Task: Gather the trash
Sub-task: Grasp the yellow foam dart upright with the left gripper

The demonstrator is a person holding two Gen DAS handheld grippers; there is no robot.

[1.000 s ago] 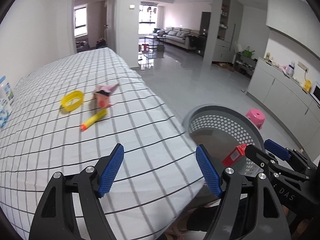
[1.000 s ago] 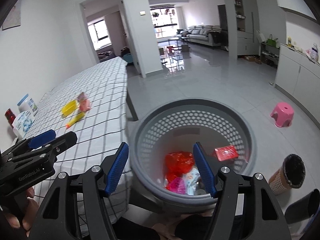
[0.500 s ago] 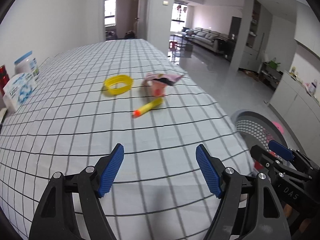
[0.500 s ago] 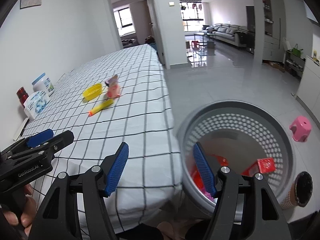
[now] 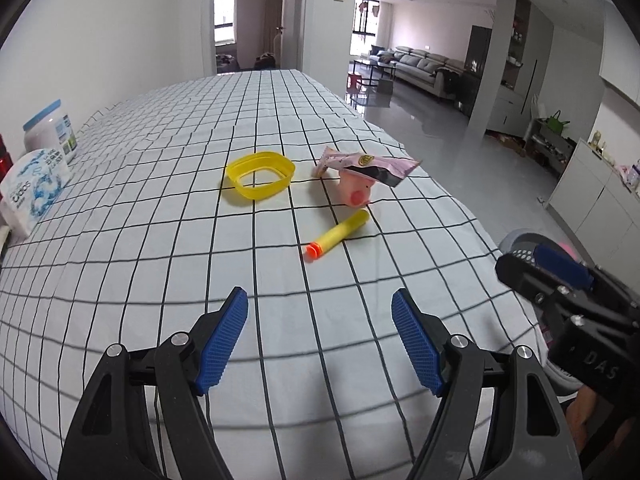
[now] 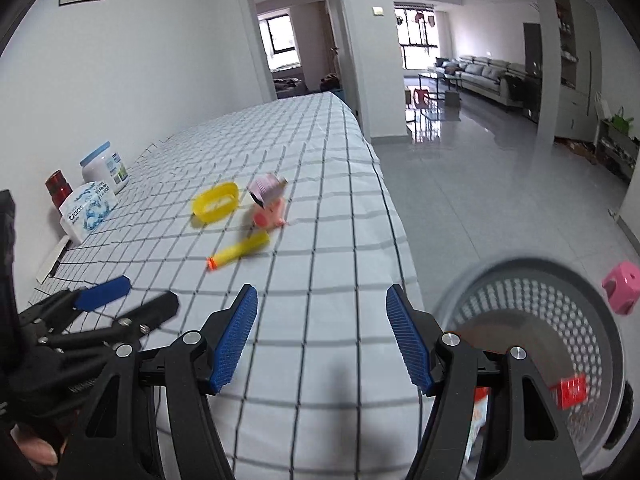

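On the checked tablecloth (image 5: 160, 240) lie a yellow foam dart with an orange tip (image 5: 338, 234), a yellow plastic ring (image 5: 260, 174), a pink pig toy (image 5: 356, 192) and a pink wrapper (image 5: 370, 163) draped over the pig. They also show in the right wrist view: dart (image 6: 240, 251), ring (image 6: 215, 201), pig (image 6: 270, 212). My left gripper (image 5: 320, 334) is open and empty over the table, short of the dart. My right gripper (image 6: 322, 336) is open and empty above the table's right edge. A grey perforated bin (image 6: 596, 320) on the floor holds red trash (image 6: 570, 390).
A tissue pack (image 5: 34, 190), a white jar (image 5: 52, 130) and a red can (image 6: 58, 186) stand at the table's left edge by the wall. A pink stool (image 6: 622, 286) stands on the floor beyond the bin. The table's right edge drops to the tiled floor.
Both grippers have swung left, away from the bin and over the table. The dart, ring and pig now lie more centred and closer ahead. Both stay open and empty.
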